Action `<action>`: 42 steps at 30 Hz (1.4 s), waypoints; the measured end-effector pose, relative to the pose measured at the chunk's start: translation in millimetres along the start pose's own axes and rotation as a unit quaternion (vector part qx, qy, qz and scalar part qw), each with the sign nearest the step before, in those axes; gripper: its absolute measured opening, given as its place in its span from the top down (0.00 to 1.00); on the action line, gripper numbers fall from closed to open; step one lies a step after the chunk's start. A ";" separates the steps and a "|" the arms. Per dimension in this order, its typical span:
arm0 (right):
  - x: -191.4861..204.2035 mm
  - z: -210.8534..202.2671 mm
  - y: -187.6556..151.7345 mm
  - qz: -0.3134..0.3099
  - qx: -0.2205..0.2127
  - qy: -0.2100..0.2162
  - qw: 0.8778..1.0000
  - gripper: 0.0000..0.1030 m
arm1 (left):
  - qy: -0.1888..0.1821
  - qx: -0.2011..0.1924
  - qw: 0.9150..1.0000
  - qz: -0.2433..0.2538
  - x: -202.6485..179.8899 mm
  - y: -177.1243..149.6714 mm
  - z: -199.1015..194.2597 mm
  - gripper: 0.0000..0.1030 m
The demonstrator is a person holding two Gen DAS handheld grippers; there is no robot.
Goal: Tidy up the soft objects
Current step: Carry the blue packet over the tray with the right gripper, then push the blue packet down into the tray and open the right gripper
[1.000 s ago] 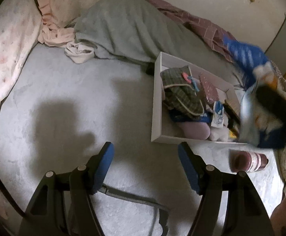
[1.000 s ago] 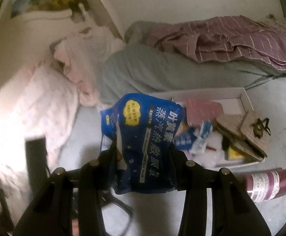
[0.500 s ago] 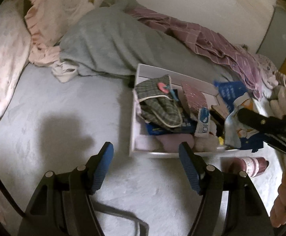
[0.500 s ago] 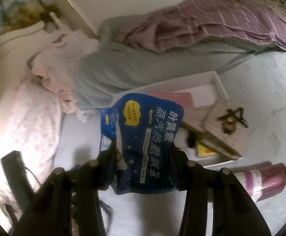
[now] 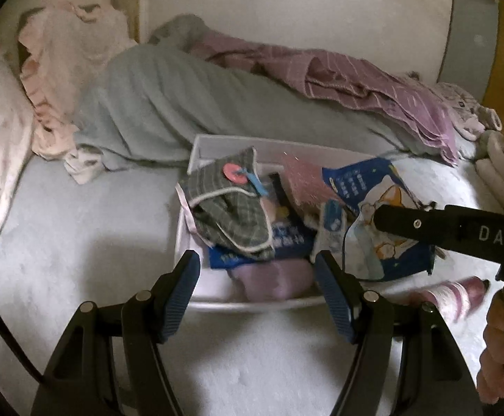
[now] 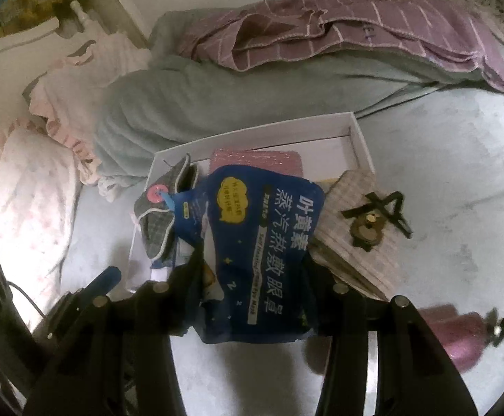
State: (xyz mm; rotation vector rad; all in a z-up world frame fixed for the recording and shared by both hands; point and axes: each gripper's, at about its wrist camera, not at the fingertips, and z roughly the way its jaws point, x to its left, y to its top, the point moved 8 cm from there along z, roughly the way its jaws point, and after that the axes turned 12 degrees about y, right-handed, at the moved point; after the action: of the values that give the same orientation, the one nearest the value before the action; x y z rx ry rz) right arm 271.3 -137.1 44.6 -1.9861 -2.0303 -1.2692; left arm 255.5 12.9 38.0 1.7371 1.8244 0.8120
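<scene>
- Across the bed at twelve o'clock, a grey-green blanket (image 6: pixel 189 104) sprawls under a purple striped cloth (image 6: pixel 338 24).
- White tray (image 6: pixel 359 138) sits centre, crowded: plaid pouch (image 5: pixel 231 215) at nine, beige checked purse (image 6: pixel 356 228) at three.
- Blue eye-mask packet (image 6: pixel 258 253) hangs over the tray, long axis upright, top pointing to twelve.
- Right gripper (image 6: pixel 252 270) clamps the packet's lower part.
- Left gripper (image 5: pixel 257 294) gapes, nothing between its pads, at the tray's six o'clock rim.

Pale bed (image 5: pixel 78 242) — white tray (image 5: pixel 196 152), blankets (image 5: pixel 168 104), pink bottle (image 5: pixel 456 294).
</scene>
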 end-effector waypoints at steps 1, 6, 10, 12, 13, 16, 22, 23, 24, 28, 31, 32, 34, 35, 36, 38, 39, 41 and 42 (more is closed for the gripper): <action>-0.3 2.8 0.4 0.006 -0.003 0.005 1.000 0.51 | 0.002 -0.005 1.000 -0.002 0.6 0.9 1.6 0.33; 6.4 23.2 -0.3 0.004 -0.015 0.035 0.999 0.49 | 0.011 -0.006 0.999 -0.032 12.9 2.6 13.0 0.33; 11.7 36.0 2.3 -0.027 -0.050 0.036 0.998 0.35 | 0.016 -0.001 0.999 -0.048 23.3 0.9 19.4 0.33; 5.8 41.3 2.5 -0.031 -0.063 0.015 0.997 0.35 | 0.017 0.002 0.999 -0.051 25.7 -0.3 21.4 0.33; 3.6 43.5 2.5 -0.030 -0.062 0.013 0.998 0.35 | 0.017 0.002 0.998 -0.052 26.2 -0.7 21.9 0.33; 1.0 44.3 3.9 -0.028 -0.061 0.018 0.998 0.35 | 0.013 0.004 0.998 -0.054 25.6 -1.6 22.9 0.33; 3.8 25.5 10.5 -0.036 -0.079 0.013 0.996 0.35 | 0.008 0.007 0.999 -0.052 26.1 -2.0 21.6 0.33; 5.0 21.6 11.6 -0.040 -0.080 0.011 0.996 0.35 | 0.006 0.009 0.999 -0.053 26.4 -2.1 21.3 0.33; 6.5 17.9 12.3 -0.045 -0.077 0.010 0.996 0.35 | 0.005 0.011 0.998 -0.054 26.8 -1.9 21.2 0.33; 17.6 15.3 9.8 -0.050 -0.057 0.035 0.996 0.54 | 0.003 0.014 0.998 -0.057 28.4 -1.5 19.6 0.33; 19.9 35.6 0.7 -0.037 -0.028 0.060 0.997 0.68 | 0.009 0.012 0.998 -0.053 28.2 -1.9 19.6 0.33; 16.9 44.4 -2.0 -0.031 -0.026 0.059 0.997 0.71 | 0.012 0.014 0.999 -0.051 27.9 -2.5 20.4 0.33; 6.8 59.1 -4.5 -0.031 -0.037 0.043 0.998 0.91 | 0.014 0.017 0.999 -0.050 27.6 -3.4 21.8 0.33; 3.6 61.6 -3.6 -0.040 -0.047 0.038 0.997 0.93 | 0.015 0.017 0.998 -0.050 27.7 -3.4 22.2 0.33; 2.1 61.7 -2.8 -0.041 -0.048 0.038 0.997 0.95 | 0.015 0.017 0.998 -0.050 27.8 -3.3 22.2 0.33; 0.3 60.7 -1.5 -0.027 -0.046 0.047 0.997 0.95 | 0.014 0.017 0.999 -0.049 27.9 -3.2 22.3 0.33; -1.8 61.0 -1.0 -0.016 -0.046 0.053 0.997 0.95 | 0.014 0.018 0.999 -0.049 27.8 -3.4 22.5 0.33; -5.7 62.6 0.2 -0.009 -0.052 0.060 0.997 0.99 | 0.015 0.018 0.999 -0.047 27.9 -3.7 22.3 0.33; -7.9 63.1 1.1 -0.013 -0.056 0.058 0.997 1.00 | 0.016 0.017 0.999 -0.047 27.6 -3.8 22.1 0.33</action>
State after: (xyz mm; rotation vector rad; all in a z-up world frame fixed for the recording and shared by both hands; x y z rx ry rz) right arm 305.3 -109.0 -1.1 -1.8863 -1.9783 -1.4983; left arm 266.5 42.2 21.2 1.6551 1.9359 0.7781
